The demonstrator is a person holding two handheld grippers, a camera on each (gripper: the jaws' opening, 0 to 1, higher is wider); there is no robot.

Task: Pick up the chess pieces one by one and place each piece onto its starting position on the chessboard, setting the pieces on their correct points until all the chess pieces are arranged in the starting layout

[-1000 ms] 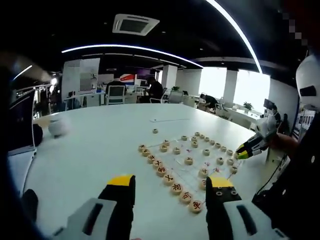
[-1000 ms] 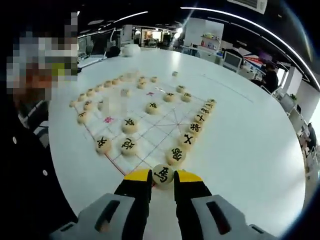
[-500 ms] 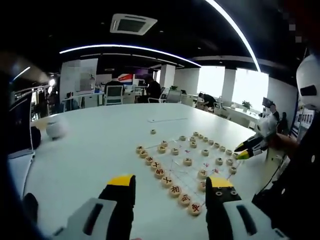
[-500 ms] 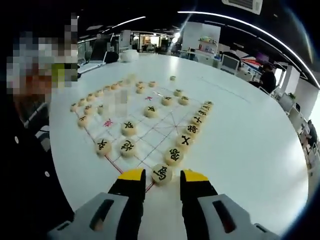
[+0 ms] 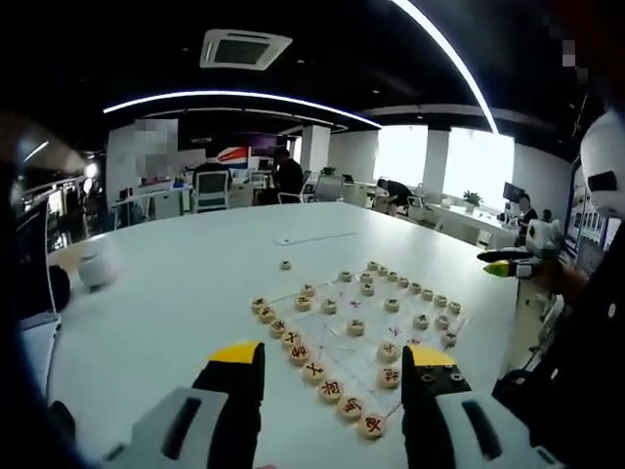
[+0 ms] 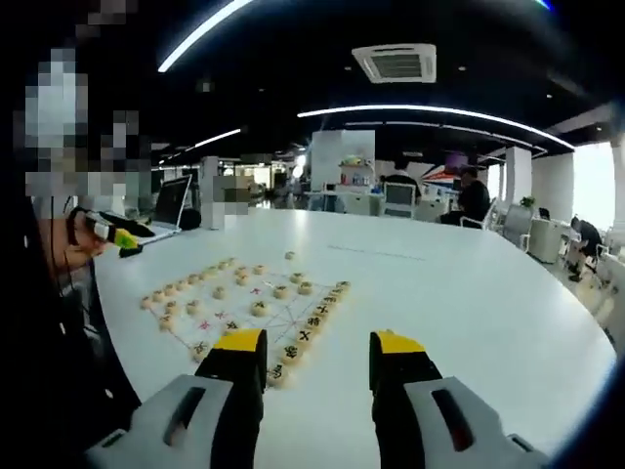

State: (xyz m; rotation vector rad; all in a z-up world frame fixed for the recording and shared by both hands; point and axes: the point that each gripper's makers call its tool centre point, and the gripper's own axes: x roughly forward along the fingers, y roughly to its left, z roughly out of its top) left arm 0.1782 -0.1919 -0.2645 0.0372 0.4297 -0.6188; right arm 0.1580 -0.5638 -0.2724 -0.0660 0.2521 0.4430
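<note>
A paper chessboard [image 5: 373, 315] lies on the white table [image 5: 186, 293], with round wooden pieces in rows along its two long edges and a few inside. One lone piece [image 5: 285, 265] sits off the board, beyond its far corner. My left gripper [image 5: 334, 363] hovers open and empty above the near edge row. In the right gripper view the board [image 6: 234, 315] lies ahead on the left, the lone piece [image 6: 289, 255] behind it. My right gripper [image 6: 317, 347] is open and empty, raised back from the board's near corner, where an end piece [image 6: 277, 371] rests.
The right gripper [image 5: 510, 264] shows at the right of the left gripper view; the left gripper [image 6: 112, 233], in a hand, shows at the left of the right gripper view. A white round object [image 5: 96, 270] and a laptop [image 6: 172, 201] sit far off on the table.
My right gripper has opened, left the piece it held on the board's near corner, and drawn up and back. The left gripper stays open and its view has shifted slightly.
</note>
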